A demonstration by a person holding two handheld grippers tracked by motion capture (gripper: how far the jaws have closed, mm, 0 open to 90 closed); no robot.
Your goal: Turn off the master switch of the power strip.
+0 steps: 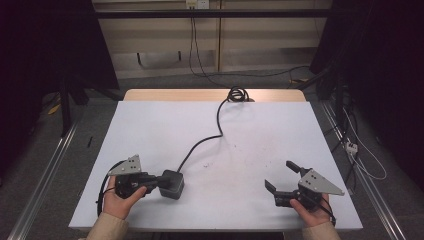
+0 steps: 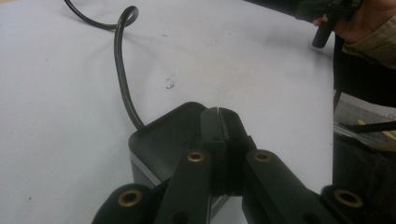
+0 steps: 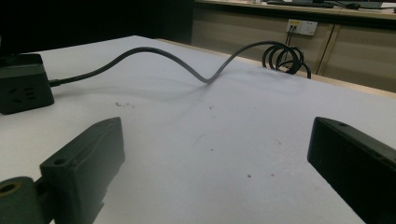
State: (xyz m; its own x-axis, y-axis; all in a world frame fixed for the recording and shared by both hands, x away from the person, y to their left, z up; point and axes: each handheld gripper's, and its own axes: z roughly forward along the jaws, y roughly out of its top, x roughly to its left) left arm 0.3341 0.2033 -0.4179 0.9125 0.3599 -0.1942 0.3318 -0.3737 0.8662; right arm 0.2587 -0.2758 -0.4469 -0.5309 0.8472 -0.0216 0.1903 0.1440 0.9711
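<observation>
The high view looks forward and down over the whole bench (image 1: 150, 130). Both gripper views sit low and close, sharing the black cable (image 3: 177, 58).

One power cube (image 1: 172, 183), two grippers (image 1: 161, 182) (image 1: 279, 176).

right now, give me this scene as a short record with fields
surface: white table top
main object: black power cube, near left of table
cord: black cable runs from the cube to a coil at the far edge
left hand-held gripper: jaws shut together, tips pressed on top of the cube
right hand-held gripper: jaws wide open, holding nothing, apart from the cube
</observation>
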